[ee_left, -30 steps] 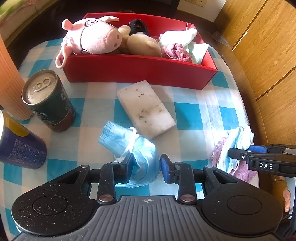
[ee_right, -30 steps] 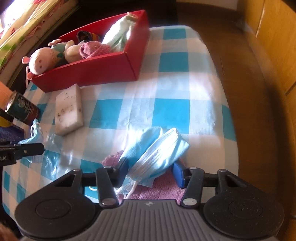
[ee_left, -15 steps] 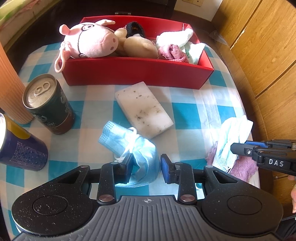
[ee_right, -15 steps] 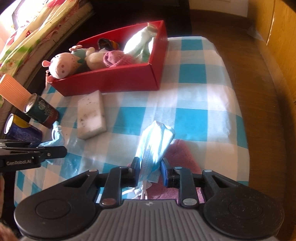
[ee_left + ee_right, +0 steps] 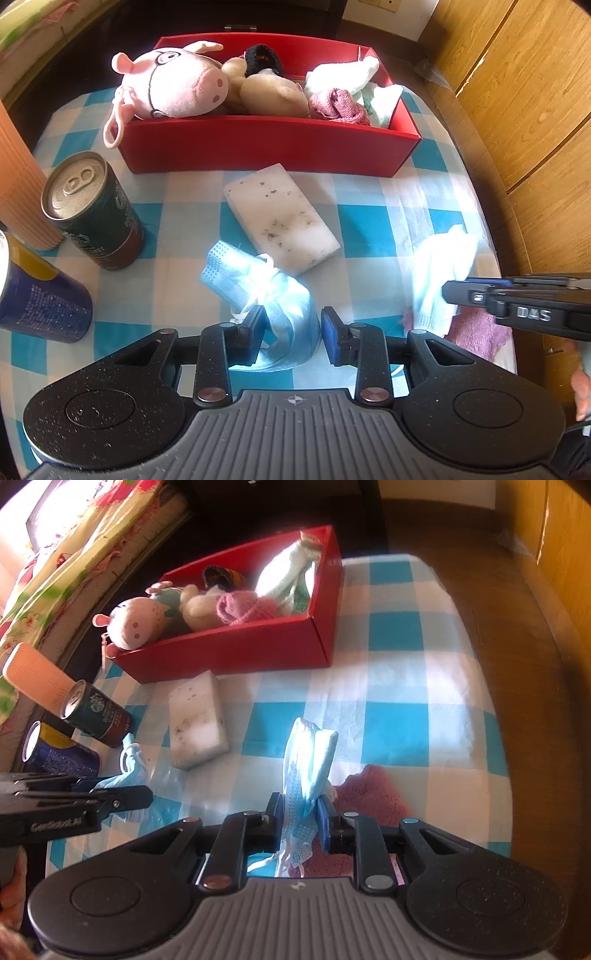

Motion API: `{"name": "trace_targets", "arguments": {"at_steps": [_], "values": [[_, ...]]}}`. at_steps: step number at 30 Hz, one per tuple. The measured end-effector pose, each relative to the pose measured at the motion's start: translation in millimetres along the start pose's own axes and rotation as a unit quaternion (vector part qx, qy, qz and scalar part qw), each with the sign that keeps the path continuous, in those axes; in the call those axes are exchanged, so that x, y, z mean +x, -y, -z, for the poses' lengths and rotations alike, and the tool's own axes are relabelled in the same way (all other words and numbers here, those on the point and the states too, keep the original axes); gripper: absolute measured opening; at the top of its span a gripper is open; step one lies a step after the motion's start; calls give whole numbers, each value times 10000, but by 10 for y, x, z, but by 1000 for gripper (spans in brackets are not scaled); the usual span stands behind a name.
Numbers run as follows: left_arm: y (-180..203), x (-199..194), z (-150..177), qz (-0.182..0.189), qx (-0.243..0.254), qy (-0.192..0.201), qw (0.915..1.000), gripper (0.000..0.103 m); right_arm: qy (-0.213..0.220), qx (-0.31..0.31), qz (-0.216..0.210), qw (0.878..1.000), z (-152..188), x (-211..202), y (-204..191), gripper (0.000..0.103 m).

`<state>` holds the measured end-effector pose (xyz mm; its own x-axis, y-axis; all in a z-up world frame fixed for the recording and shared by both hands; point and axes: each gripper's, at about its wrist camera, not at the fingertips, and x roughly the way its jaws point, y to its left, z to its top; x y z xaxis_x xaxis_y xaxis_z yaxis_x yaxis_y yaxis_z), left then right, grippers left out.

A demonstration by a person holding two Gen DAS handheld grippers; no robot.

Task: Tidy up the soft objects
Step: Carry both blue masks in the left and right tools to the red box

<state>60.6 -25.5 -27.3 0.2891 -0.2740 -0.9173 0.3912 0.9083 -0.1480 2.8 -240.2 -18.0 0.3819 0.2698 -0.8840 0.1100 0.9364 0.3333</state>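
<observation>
Pinching a light-blue face mask (image 5: 308, 760) flat between its clenched jaws, the right gripper (image 5: 300, 818) is holding it just above a pink knitted cloth (image 5: 369, 794) that is lying near the right edge of the bench (image 5: 395, 701), which is wearing a blue-and-white checked cover. The mask is standing upright out of the jaws, its ear loops dangling below them. The left gripper (image 5: 291, 330) is sitting near the front edge of the bench with a second, crumpled blue face mask (image 5: 266, 291) between its jaws; the left pad is touching the fabric, but whether the right pad is pressing on it cannot be told, as a sliver of gap seems to be showing there. A speckled white sponge (image 5: 280, 218) is lying in the middle of the bench, just beyond this mask. A red box (image 5: 266, 147) is standing along the far edge, holding a pink pig plush (image 5: 173, 88), a beige plush (image 5: 273, 96), a pink knitted piece (image 5: 336, 107) and white cloths (image 5: 347, 77). Two drink cans, a dark green one (image 5: 92, 210) and a blue one (image 5: 33, 291), are standing by the left edge beside a ribbed orange cylinder (image 5: 18, 177).
</observation>
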Motion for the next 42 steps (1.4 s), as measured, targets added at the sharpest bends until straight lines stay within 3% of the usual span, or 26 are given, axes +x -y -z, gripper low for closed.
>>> {"name": "trace_targets", "arguments": {"at_steps": [4, 8, 11, 18, 20, 24, 26, 29, 30, 32, 33, 34, 42], "values": [[0, 29, -6, -8, 9, -27, 10000, 34, -81, 12, 198, 9998, -38, 170, -41, 6], [-12, 41, -3, -19, -6, -44, 10000, 34, -233, 22, 261, 9994, -16, 328, -76, 6], [-15, 22, 0, 1, -13, -25, 10000, 34, -101, -153, 448, 9988, 16, 343, -158, 3], [-53, -27, 17, -66, 14, -6, 10000, 34, 127, -340, -6, 9993, 3, 47, -329, 0], [-71, -4, 35, -59, -6, -40, 10000, 37, 187, -343, -130, 9992, -5, -28, -360, 0], [-25, 178, 42, -111, -31, -218, 9997, 55, 305, -318, -285, 9986, -30, -119, -404, 0], [58, 285, 48, 11, 23, -315, 9995, 56, 313, -345, -325, 9984, -31, -126, -432, 0], [250, 496, 129, -311, 416, -540, 9972, 67, 270, -349, -328, 9985, -22, -109, -426, 0], [306, 549, 173, -450, 575, -590, 9956, 67, 254, -331, -322, 9986, -21, -98, -410, 0], [399, 532, 231, -679, 855, -496, 9928, 53, 217, -315, -311, 9988, -21, -82, -371, 0], [390, 509, 238, -563, 831, -510, 9936, 32, 218, -304, -313, 9988, -23, -85, -353, 0], [351, 489, 236, -415, 695, -576, 9951, 25, 226, -301, -317, 9988, -27, -98, -337, 0], [204, 123, 186, -268, 455, -70, 9986, 21, 515, -214, -619, 9965, -83, -340, -382, 0]]}}
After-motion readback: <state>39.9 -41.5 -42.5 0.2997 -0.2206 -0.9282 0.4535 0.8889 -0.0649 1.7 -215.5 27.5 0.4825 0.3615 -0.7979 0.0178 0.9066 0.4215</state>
